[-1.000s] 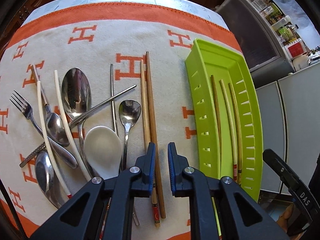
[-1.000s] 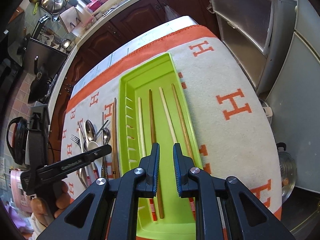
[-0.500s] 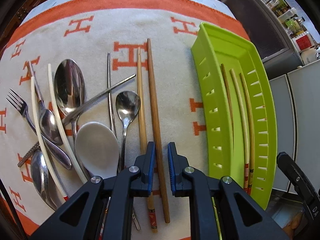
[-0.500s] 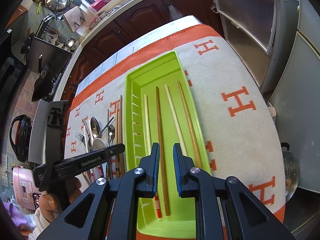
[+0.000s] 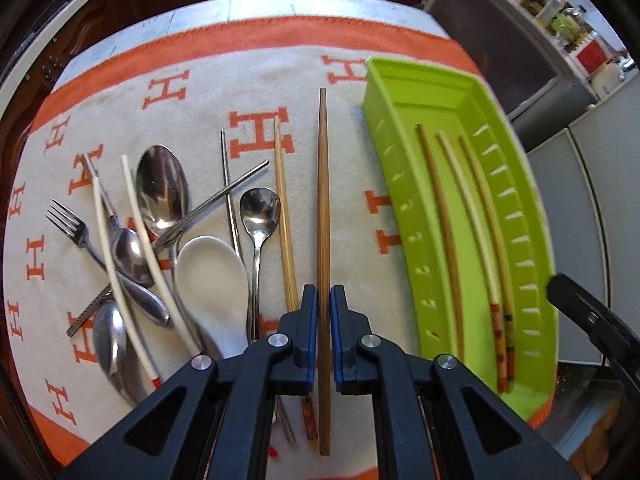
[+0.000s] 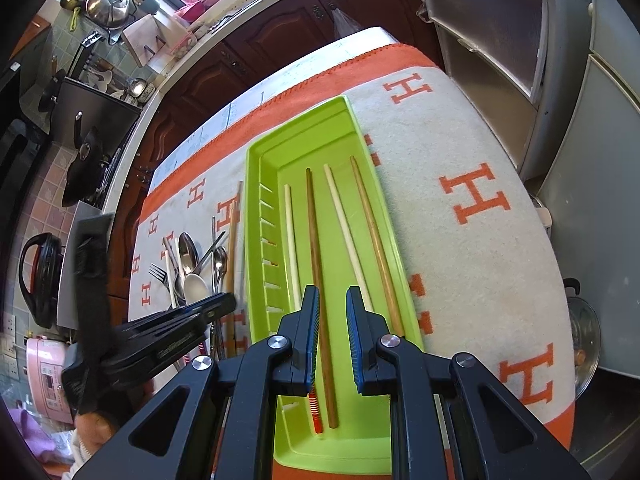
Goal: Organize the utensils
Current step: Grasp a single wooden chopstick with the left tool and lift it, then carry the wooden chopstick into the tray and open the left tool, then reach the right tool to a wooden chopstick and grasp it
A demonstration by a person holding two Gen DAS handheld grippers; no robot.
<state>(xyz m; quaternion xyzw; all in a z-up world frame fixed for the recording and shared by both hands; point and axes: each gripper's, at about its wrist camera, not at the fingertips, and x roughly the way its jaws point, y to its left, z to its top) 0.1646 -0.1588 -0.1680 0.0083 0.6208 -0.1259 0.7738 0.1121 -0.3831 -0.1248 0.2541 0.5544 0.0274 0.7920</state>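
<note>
Pinching a dark wooden chopstick (image 5: 323,208) between its blue pads, the left gripper (image 5: 324,300) holds it lengthwise over the orange-lettered cloth (image 5: 192,92), beside a paler chopstick (image 5: 285,216) and the heap of spoons (image 5: 160,192). Right gripper (image 6: 333,300) hovers over the green tray (image 6: 256,184), jaws spread, nothing between them. Four chopsticks (image 6: 316,256) lie lengthwise in the tray.

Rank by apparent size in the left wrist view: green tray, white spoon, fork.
1. Green tray, clearly largest.
2. White spoon.
3. Fork, smallest, though its handle is partly hidden under other utensils.
</note>
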